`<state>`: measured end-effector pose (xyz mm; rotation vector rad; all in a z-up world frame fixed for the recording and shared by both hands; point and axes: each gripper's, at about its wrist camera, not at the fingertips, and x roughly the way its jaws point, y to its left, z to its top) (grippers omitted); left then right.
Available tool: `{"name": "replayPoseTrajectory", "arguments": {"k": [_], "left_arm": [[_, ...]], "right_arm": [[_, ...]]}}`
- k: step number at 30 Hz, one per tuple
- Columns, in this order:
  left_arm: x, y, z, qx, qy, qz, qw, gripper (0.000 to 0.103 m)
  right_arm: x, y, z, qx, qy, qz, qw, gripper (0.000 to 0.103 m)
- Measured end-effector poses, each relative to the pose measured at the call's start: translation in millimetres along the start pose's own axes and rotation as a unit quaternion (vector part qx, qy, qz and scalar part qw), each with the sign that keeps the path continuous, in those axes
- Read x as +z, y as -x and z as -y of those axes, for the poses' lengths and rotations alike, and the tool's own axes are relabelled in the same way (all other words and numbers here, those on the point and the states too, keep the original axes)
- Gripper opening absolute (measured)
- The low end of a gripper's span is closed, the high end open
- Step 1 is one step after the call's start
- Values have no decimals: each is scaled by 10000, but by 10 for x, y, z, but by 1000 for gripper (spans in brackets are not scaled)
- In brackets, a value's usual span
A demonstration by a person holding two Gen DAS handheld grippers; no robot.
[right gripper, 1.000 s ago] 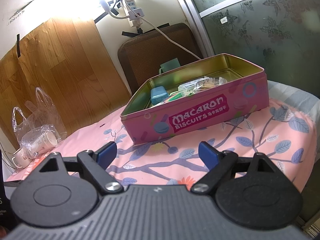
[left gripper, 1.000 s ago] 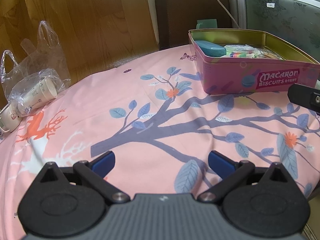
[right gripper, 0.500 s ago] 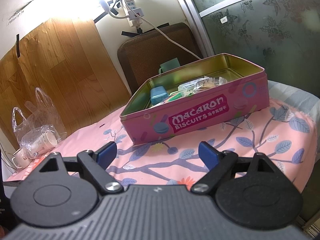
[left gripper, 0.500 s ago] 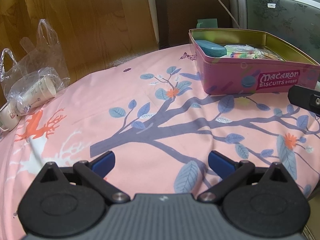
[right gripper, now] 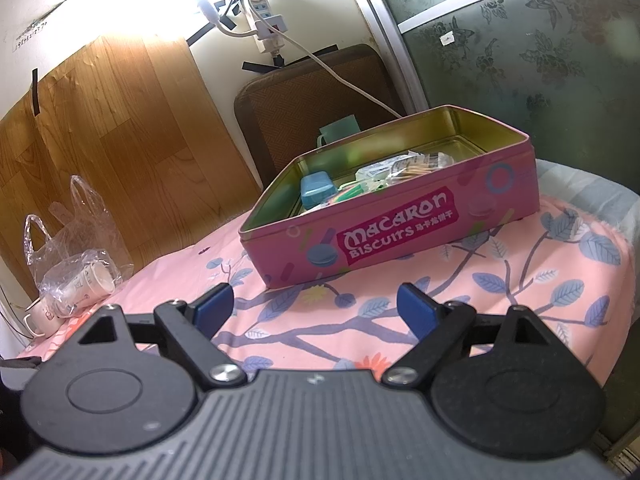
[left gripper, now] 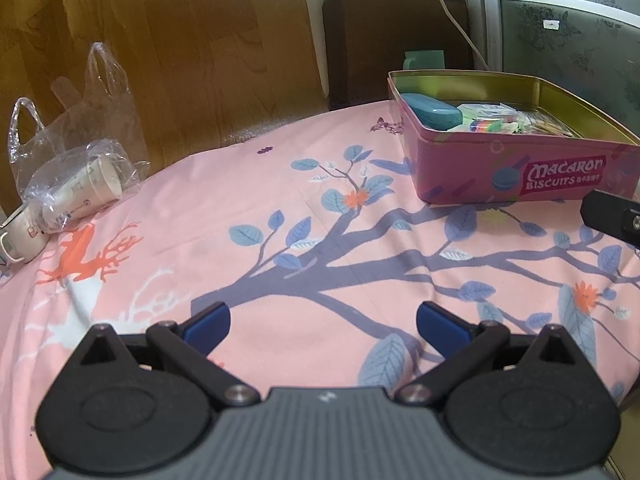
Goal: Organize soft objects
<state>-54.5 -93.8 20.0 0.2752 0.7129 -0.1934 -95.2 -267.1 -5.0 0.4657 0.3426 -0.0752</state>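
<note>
Clearly, tin [right gripper: 396,232] reads "Macaron Biscuits".

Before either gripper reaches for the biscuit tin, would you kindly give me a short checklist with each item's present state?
1. Left gripper open, holding nothing: ok.
2. Right gripper open, holding nothing: ok.
3. Pink biscuit tin lid off, contents reachable: ok.
4. Tin resting flat on the pink cloth: ok.
5. Which contents, such as the teal case, are soft: cannot tell.
6. Bagged cups away from the tin: ok.
</note>
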Motion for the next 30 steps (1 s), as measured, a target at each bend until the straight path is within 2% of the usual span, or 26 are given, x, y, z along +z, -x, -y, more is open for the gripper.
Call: {"name": "replayPoseTrajectory", "arguments": {"k": [24,30], "left_arm": [[3,-5,12,-50,23,-136,9999,103],[-14,20,21,-314,29,-104,9994,103]], "right_arm": [[-25,-11,9,-20,-40,-27,10000,91],[-52,-7,8,-32,-33,-32,10000,91]]}}
